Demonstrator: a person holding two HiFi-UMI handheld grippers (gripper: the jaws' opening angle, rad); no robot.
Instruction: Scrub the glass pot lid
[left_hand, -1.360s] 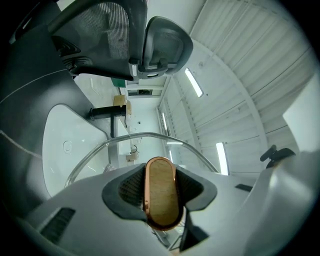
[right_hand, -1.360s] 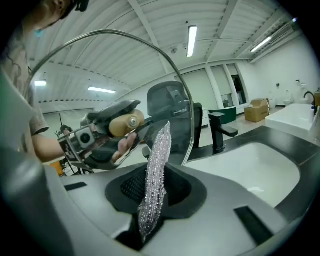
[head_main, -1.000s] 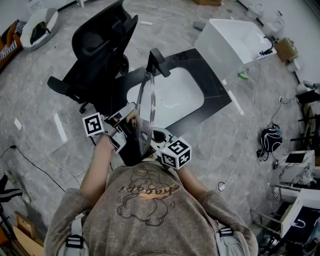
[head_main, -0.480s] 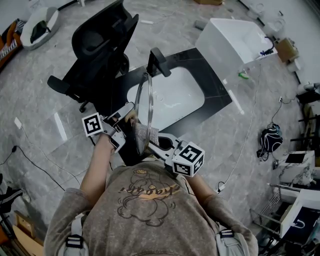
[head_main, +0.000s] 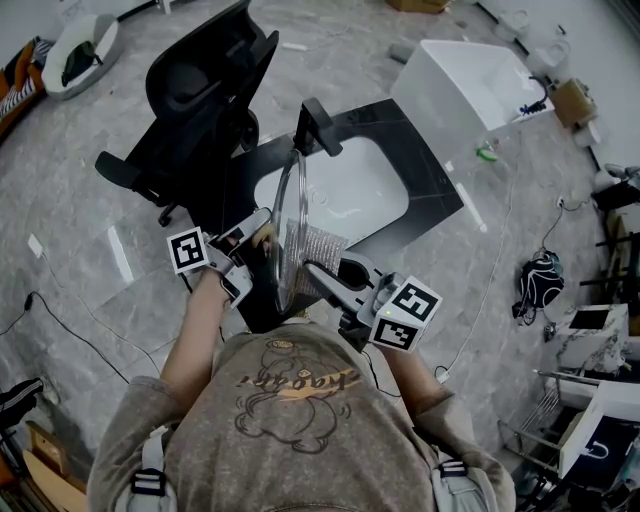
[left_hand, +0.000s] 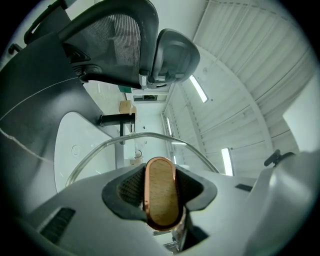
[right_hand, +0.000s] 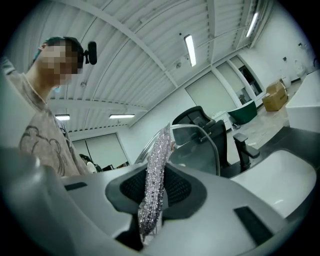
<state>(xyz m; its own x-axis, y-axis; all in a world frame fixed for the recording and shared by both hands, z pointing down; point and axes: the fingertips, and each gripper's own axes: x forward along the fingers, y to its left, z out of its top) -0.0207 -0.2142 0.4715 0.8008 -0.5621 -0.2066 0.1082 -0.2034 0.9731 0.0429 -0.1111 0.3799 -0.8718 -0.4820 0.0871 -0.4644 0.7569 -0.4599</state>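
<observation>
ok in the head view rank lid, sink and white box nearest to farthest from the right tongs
1. lid, just left of the right tongs and their cloth
2. sink, ahead, beyond the lid
3. white box, far off, upper right

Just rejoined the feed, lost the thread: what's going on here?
A person works with two handheld grippers. The left gripper is shut on the wooden knob of the glass pot lid, holding it on edge above the white sink. The right gripper pinches a silvery scrubbing cloth beside the lid's face; whether it touches the glass isn't clear.
</observation>
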